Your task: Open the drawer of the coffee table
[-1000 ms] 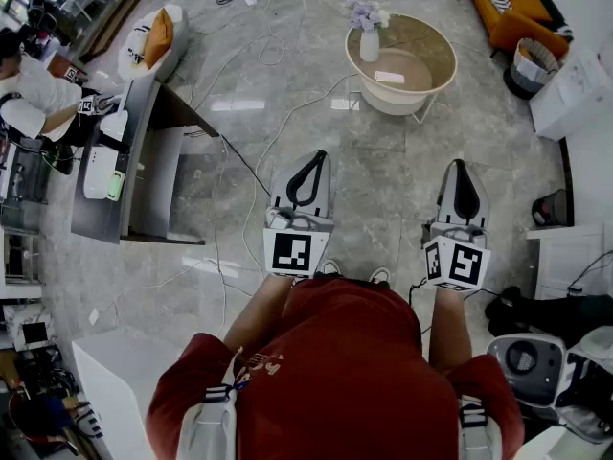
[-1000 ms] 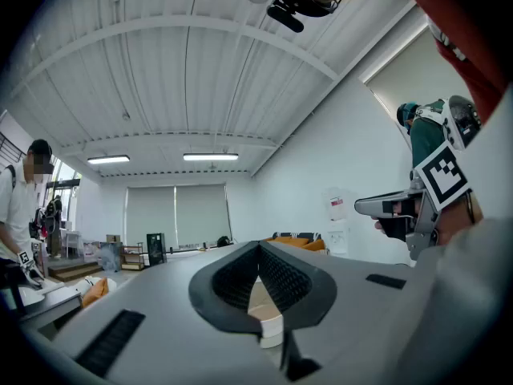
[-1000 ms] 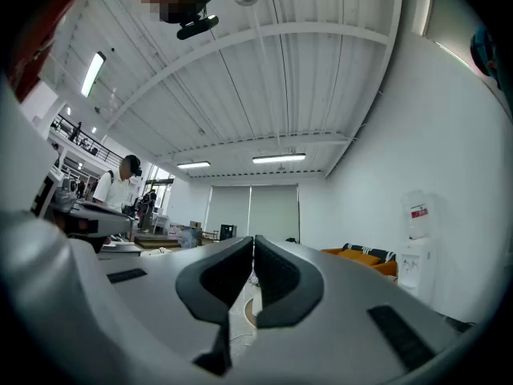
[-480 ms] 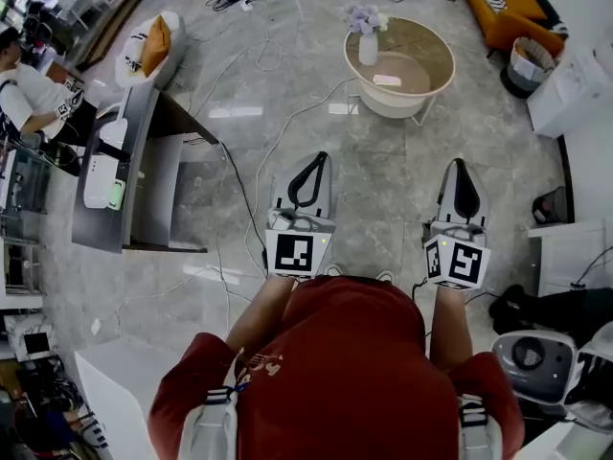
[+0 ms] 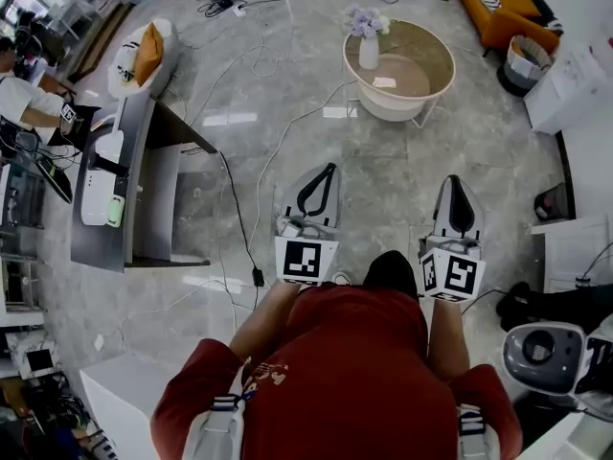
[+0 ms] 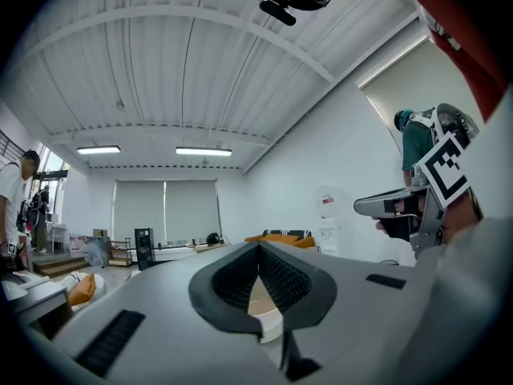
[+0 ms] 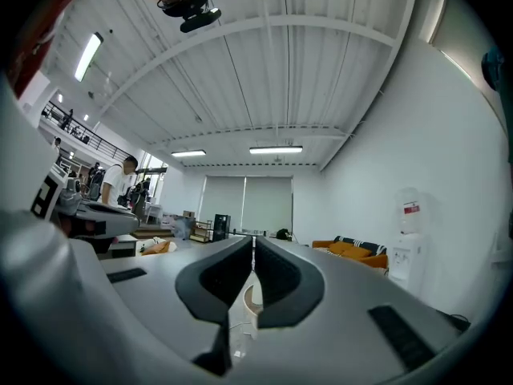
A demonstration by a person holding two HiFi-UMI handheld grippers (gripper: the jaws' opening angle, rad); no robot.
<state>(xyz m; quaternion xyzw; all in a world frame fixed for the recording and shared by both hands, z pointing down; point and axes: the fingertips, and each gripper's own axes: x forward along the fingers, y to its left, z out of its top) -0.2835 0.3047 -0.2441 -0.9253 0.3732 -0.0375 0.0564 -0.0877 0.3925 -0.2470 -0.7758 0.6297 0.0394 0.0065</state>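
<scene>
The round cream coffee table [image 5: 421,92] stands far ahead on the marble floor, with a white vase of flowers [image 5: 369,46] on its top. No drawer shows from here. My left gripper [image 5: 330,167] and right gripper [image 5: 457,179] are held level side by side, well short of the table. Both are shut with nothing between the jaws. In the left gripper view the left gripper [image 6: 258,245] has its tips together, and the table [image 6: 263,313] shows through the loop of the jaws. The right gripper [image 7: 253,239] shows only a thin slit, with the table [image 7: 250,299] beyond it.
A dark desk [image 5: 115,190] with white devices stands at left, and a person [image 5: 24,99] sits beyond it. Cables [image 5: 254,151] trail over the floor between desk and table. An orange sofa [image 5: 498,8] and white cabinets [image 5: 575,84] line the right side.
Both grippers sit a little lower in the head view than before. A dark shoe has come into sight between them. The jaws have kept the same stance.
</scene>
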